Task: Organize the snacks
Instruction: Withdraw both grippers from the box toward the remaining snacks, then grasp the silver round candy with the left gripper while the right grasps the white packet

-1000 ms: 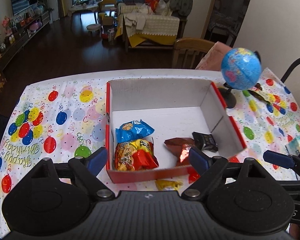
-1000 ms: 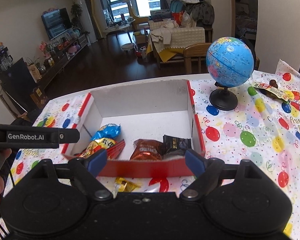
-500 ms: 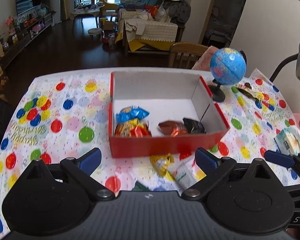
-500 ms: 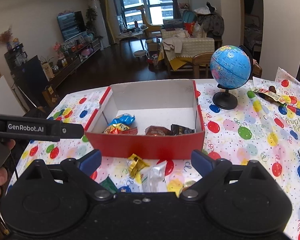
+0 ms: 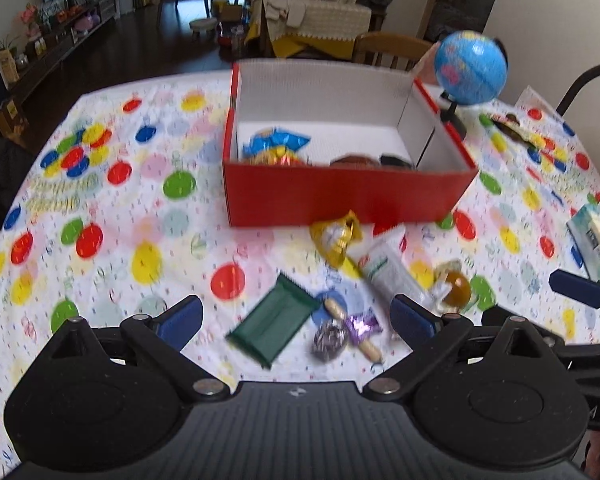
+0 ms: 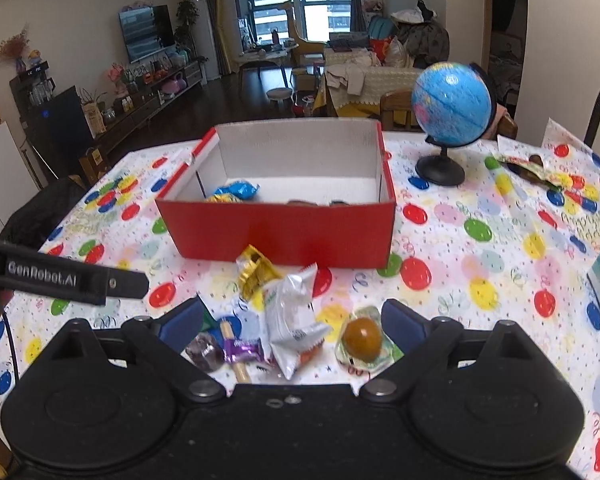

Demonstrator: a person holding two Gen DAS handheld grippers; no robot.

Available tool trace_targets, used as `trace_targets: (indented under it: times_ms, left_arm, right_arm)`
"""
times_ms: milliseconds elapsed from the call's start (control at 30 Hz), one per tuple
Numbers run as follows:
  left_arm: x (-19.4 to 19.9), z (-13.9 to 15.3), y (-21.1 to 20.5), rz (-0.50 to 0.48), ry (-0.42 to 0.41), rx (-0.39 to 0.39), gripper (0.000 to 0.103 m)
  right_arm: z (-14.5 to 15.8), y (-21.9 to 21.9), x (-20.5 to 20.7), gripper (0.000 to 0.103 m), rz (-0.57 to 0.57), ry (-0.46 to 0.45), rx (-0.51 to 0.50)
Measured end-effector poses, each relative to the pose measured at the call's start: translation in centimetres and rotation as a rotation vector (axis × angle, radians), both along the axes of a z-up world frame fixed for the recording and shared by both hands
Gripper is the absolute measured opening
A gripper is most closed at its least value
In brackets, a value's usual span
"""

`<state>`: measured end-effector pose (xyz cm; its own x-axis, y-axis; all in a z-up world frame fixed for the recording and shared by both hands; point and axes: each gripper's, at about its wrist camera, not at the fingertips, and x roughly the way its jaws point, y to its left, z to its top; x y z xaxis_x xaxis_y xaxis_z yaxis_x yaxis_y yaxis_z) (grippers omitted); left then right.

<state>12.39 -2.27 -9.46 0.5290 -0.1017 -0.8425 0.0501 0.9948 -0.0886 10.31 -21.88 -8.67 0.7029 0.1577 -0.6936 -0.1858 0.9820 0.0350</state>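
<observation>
We hold both grippers, left gripper and right gripper, fingers spread wide and empty, above loose snacks: green wrapper, white packet, gold wrapper, lying before the red box.

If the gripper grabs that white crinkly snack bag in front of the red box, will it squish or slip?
The white snack bag looks puffy and wrinkled, so it will probably crumple and bend rather than stay stiff. Its film looks shiny, so it may slide between the fingers. It seems light, so a push would likely just scoot it across the tablecloth.
</observation>
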Motion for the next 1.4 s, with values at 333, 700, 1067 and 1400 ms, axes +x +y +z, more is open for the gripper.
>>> trace_targets:
  times_ms: [333,700,1067,1400]
  left_arm:
    - [-0.2,-4.7,-0.3,0.028,0.09,0.028,0.101]
    - [0.4,-8.6,-1.5,-0.041,0.134,-0.018,0.1]
    - [1.5,-10.2,-1.6,-0.076,0.134,-0.057,0.072]
    - [2.2,-11.0,-2.1,-0.123,0.142,-0.064,0.048]
  right_arm:
    - [-2.9,-0.2,0.8,0.09,-0.001,0.045,-0.04]
    - [-5.0,1.8,3.9,0.079,0.073,0.076,-0.103]
    - [-8.0,2.9,7.6,0.07,0.109,0.158,-0.135]
    - [-9.8,3.8,9.0,0.047,0.114,0.206,-0.142]
